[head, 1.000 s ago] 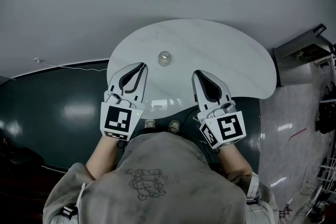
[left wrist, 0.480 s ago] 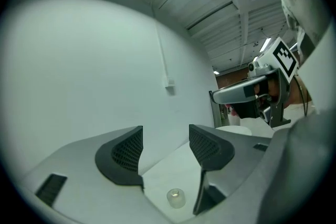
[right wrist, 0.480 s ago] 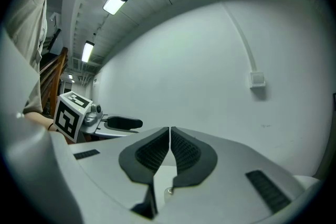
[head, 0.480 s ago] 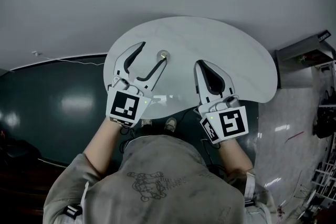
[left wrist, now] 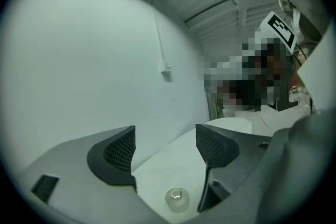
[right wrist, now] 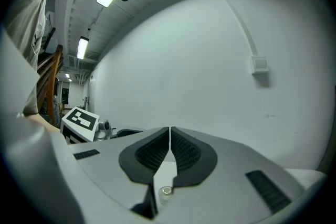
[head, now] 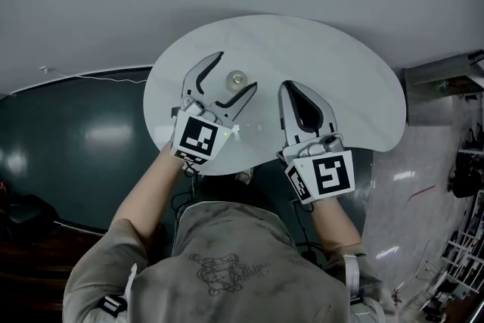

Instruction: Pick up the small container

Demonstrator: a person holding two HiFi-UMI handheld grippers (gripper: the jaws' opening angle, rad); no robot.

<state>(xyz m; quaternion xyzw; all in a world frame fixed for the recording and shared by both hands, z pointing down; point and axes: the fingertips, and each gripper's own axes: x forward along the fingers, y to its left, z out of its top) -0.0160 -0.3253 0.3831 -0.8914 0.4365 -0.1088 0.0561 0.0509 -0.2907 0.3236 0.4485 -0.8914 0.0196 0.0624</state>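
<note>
Marble-white tabletop (head: 344, 79) carries the small translucent container (head: 237, 78) — it stands untouched between the jaws of the left gripper (head: 236, 72), which have just been opening wide. Right gripper (head: 290, 87), alongside, is clenched — empty.

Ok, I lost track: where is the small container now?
In the head view the small container stands on the white table, left of centre, between the jaws of the open left gripper.

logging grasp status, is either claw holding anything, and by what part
Nothing is held. The left claw has just been opening, with the small container between its jaws untouched; the right claw is shut and empty.
</note>
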